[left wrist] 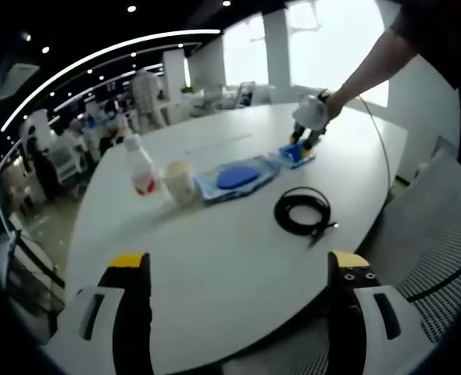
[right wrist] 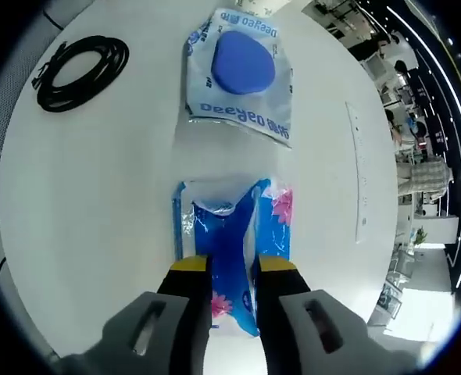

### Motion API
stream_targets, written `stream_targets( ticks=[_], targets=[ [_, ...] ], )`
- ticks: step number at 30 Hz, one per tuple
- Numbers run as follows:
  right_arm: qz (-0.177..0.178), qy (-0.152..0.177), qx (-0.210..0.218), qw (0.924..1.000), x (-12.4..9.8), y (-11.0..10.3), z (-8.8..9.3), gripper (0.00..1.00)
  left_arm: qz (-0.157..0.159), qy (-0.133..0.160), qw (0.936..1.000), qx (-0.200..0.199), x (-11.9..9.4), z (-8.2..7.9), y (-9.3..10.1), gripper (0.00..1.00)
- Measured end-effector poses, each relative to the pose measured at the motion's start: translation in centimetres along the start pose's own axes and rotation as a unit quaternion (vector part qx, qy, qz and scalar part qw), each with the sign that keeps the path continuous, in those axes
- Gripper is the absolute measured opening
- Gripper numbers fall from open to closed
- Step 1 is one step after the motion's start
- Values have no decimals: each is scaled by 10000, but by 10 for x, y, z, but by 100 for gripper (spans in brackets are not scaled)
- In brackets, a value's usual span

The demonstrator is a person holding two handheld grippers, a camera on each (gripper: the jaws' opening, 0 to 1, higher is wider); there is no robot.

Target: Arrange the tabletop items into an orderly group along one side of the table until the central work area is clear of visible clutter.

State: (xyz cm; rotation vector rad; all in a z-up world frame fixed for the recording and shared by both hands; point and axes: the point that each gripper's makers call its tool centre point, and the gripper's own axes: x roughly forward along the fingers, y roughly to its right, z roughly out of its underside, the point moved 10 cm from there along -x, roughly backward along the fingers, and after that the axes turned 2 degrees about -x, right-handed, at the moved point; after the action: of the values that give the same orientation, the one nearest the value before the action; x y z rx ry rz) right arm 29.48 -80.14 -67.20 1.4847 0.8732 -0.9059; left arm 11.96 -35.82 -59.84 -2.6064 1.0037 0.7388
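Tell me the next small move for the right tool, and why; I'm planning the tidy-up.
Probably lift the blue tissue pack slightly and slide it toward the blue-disc packet. The right tool has its jaws narrowed around a ridge of the pack, and the bottle, cup and packet already form a row, while the black cable lies apart.

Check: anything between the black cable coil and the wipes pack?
Nothing: bare white table between cable coil and wipes pack, in the right gripper view.
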Motion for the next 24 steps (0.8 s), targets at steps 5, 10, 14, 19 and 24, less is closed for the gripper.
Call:
stream_targets(
  ticks=[5,10,14,19,24],
  targets=[
    [149,24,-59,9999,-2,1,1,2,-6,7,10000,3,0,0,0,88],
    [201,62,57,9998,-4,2,2,0,-10,34,10000,4,-1,0,0,86],
    [234,83,10,9997,-7,1,3,0,-25,31,10000,10,-1,0,0,86],
    [243,82,20,9997,-11,0,3,0,-32,34,10000,7,-1,0,-1,85],
    [301,99,84,9995,-16,2,3,0,-29,51,10000,15,-1,-1,0,85]
  ],
)
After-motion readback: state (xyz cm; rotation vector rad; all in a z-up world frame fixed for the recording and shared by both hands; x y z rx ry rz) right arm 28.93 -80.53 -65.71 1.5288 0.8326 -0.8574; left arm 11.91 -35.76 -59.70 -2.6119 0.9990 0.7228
